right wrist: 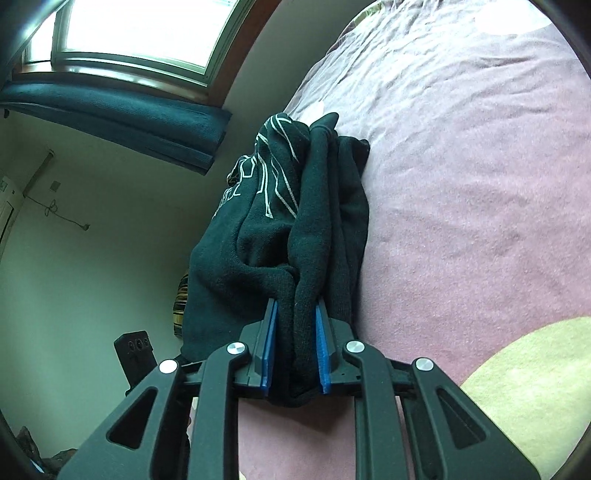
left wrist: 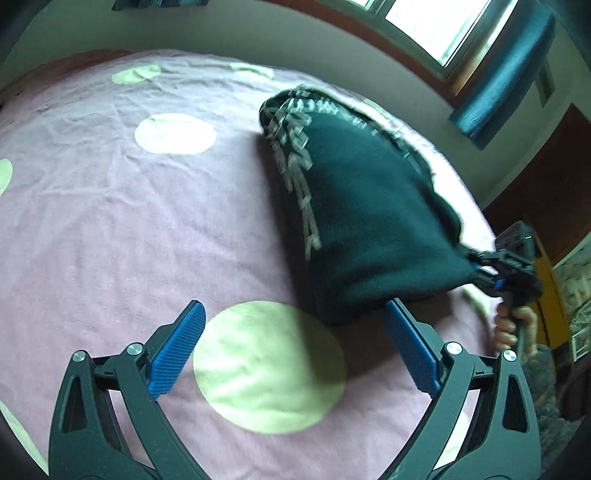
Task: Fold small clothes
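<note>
A dark green garment (left wrist: 365,206) with pale printed lettering hangs folded above the pink bed cover (left wrist: 110,221). My right gripper (right wrist: 295,321) is shut on a bunched edge of the dark green garment (right wrist: 295,221) and holds it up off the bed. It also shows in the left wrist view (left wrist: 476,264) at the garment's right corner. My left gripper (left wrist: 295,321) is open and empty, just below the garment's lower edge; its right blue pad (left wrist: 410,343) is close to the cloth.
The pink bed cover (right wrist: 480,184) has pale green circles (left wrist: 266,365). A window (right wrist: 147,26) and a blue blind (right wrist: 122,122) are on the wall beyond the bed. A hand (left wrist: 513,328) holds the right gripper's handle.
</note>
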### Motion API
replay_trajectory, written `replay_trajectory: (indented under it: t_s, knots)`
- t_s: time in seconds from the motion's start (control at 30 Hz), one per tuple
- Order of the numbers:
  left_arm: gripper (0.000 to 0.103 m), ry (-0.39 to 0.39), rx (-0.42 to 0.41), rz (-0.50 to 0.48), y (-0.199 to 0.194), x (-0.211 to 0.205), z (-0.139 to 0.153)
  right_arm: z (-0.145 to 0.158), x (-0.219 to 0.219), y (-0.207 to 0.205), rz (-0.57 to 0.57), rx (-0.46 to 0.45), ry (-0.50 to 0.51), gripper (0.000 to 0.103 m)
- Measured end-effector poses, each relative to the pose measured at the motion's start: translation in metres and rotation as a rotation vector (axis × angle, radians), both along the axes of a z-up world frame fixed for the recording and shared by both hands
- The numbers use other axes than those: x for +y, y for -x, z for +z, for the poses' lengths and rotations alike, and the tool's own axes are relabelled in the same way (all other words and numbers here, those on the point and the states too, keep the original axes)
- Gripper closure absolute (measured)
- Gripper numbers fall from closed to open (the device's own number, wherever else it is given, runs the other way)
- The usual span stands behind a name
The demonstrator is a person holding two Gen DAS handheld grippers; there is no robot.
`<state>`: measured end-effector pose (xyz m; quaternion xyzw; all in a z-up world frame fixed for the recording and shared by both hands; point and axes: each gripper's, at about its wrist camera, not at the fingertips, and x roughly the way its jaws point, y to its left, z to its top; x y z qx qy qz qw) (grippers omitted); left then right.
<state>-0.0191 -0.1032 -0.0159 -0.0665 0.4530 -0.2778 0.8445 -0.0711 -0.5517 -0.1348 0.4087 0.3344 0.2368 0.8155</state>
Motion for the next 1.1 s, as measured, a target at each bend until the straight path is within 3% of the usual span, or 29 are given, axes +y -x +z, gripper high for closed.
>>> replay_trajectory:
  t_s: [0.17, 0.3, 0.4, 0.5, 0.57, 0.63, 0.67, 0.77, 0.87, 1.0, 1.1]
  knots:
    - [0.005, 0.100, -0.035, 0.003, -0.005, 0.004, 0.031, -0.002, -0.001, -0.002, 0.005, 0.000, -0.013, 0.083]
    - [0.005, 0.049, -0.101, -0.042, -0.032, -0.033, 0.043, -0.005, -0.002, -0.002, 0.008, 0.001, -0.031, 0.082]
    - [0.005, -0.007, -0.107, -0.093, -0.051, -0.066, 0.033, -0.002, -0.001, -0.002, 0.008, 0.002, -0.011, 0.082]
    - [0.005, -0.119, -0.052, -0.112, -0.069, -0.087, -0.003, -0.001, -0.001, -0.001, 0.005, 0.007, -0.006, 0.082]
    - [0.003, -0.094, 0.044, -0.108, -0.080, -0.084, -0.030, -0.001, -0.002, -0.002, 0.016, 0.015, -0.008, 0.080]
    - [0.002, 0.022, 0.147, -0.086, -0.089, -0.069, -0.047, 0.002, -0.003, -0.003, 0.033, 0.028, -0.018, 0.079]
    - [0.002, 0.047, 0.144, -0.088, -0.088, -0.066, -0.047, 0.009, -0.004, -0.003, 0.036, 0.029, 0.004, 0.078]
    - [0.002, -0.001, 0.079, -0.102, -0.083, -0.071, -0.040, 0.052, -0.007, 0.002, 0.009, -0.025, 0.122, 0.073]
    - [0.002, 0.021, 0.071, -0.108, -0.084, -0.072, -0.042, 0.105, 0.004, -0.017, 0.042, -0.100, 0.205, 0.036]
    - [0.002, 0.053, 0.069, -0.101, -0.082, -0.068, -0.047, 0.161, 0.055, -0.091, 0.194, -0.148, 0.371, 0.035]
    - [0.002, 0.036, 0.047, -0.103, -0.077, -0.066, -0.045, 0.174, 0.097, -0.169, 0.298, -0.101, 0.429, 0.035]
